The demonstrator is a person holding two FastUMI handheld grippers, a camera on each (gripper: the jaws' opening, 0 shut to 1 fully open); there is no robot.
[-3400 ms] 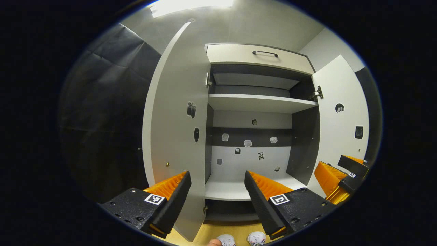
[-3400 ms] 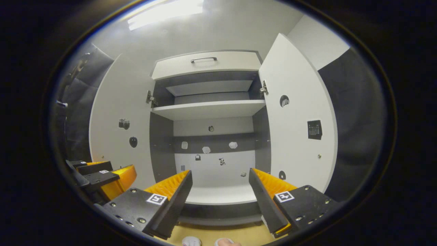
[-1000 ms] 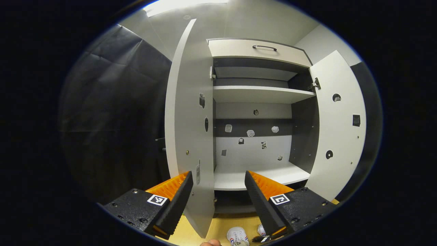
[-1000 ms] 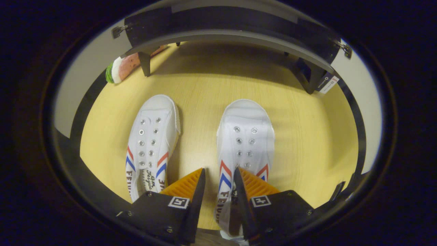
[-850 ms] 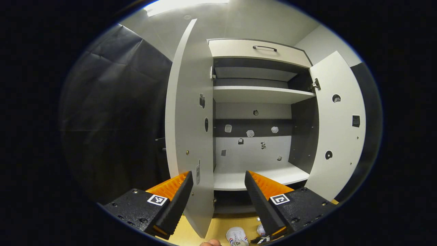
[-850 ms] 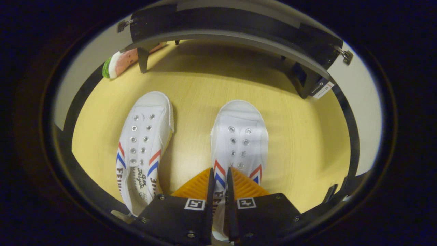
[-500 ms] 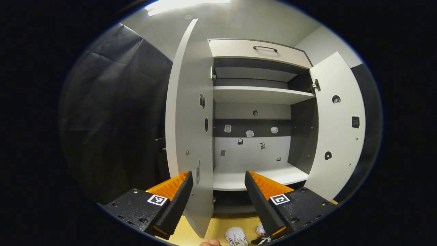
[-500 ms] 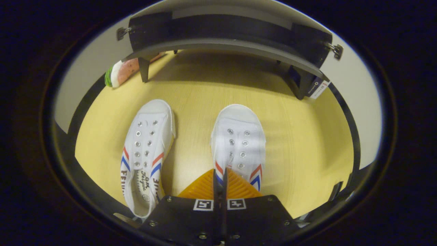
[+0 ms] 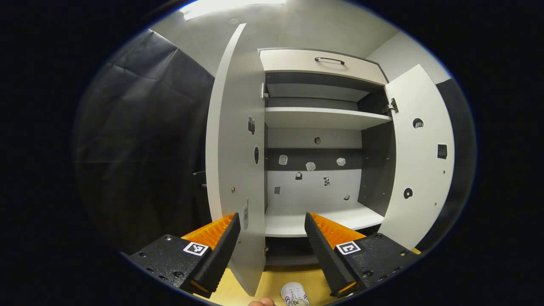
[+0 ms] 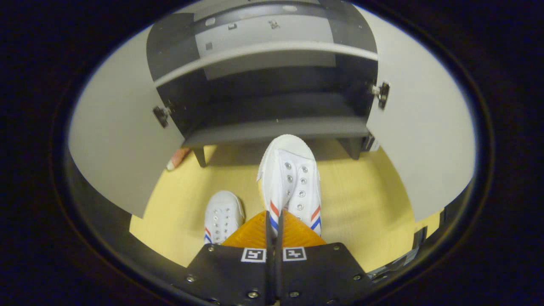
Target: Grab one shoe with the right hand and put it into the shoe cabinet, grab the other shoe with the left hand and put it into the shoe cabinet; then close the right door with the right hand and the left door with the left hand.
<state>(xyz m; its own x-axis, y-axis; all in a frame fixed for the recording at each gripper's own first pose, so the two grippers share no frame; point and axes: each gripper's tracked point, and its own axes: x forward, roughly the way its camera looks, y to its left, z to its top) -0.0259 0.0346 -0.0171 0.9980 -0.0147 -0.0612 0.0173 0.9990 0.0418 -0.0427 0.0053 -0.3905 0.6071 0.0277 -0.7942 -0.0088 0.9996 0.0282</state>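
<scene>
Beneath open shoe cabinet point(image 10: 272, 127), yellow wood floor point(image 10: 361, 204), white doors point(image 10: 425, 127) flanking.

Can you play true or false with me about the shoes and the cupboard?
1. The right gripper is pinching a white shoe. True.
2. Both shoes are already inside the shoe cabinet. False: one is held up in front of it and the other shoe lies on the floor.
3. Both cabinet doors stand open. True.
4. The left gripper is holding a shoe. False: it is open, with nothing between its fingers.
5. The cabinet has a handle near its top. True.
</scene>
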